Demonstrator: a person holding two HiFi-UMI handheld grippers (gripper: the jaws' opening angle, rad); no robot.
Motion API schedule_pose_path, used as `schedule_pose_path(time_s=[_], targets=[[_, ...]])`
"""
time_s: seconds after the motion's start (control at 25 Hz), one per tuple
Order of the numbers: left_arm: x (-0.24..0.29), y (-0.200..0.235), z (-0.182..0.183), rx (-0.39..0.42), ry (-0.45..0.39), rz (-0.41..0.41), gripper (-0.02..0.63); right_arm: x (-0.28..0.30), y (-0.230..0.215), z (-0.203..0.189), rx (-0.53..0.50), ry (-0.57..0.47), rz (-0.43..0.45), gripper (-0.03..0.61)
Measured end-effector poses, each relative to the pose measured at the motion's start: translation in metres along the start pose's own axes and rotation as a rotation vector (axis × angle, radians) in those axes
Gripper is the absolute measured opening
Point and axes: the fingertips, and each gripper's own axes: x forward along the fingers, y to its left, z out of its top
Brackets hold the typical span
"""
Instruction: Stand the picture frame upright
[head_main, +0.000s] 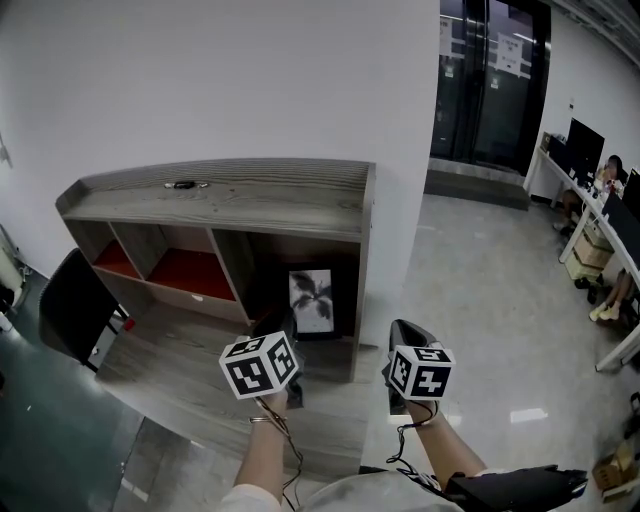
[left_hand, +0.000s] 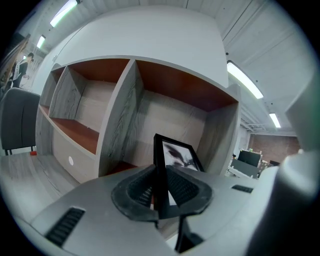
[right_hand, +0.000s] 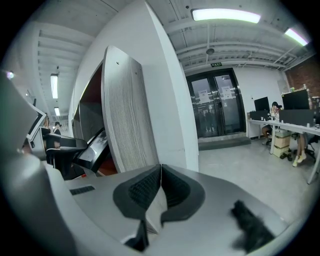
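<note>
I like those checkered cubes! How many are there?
2. One black-and-white square-marker cube sits on the left hand-held gripper, the other on the right hand-held gripper. None looks hidden.

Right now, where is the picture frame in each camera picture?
Head view: picture frame in the middle, at the shelf's rightmost opening.
Left gripper view: middle, its edge gripped by the left gripper.
Right gripper view: far left, tilted.
Shared landmark: the shelf's grey right side panel.
</note>
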Motion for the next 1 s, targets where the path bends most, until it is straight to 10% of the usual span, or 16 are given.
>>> schedule_pose_path(time_s=[1.0], targets=[[0.065, 0.020, 0.022, 0.086, -0.029, -0.024, 0.072, 0.043, -0.018, 0.007, 0.004, 0.018, -0.071, 0.032]])
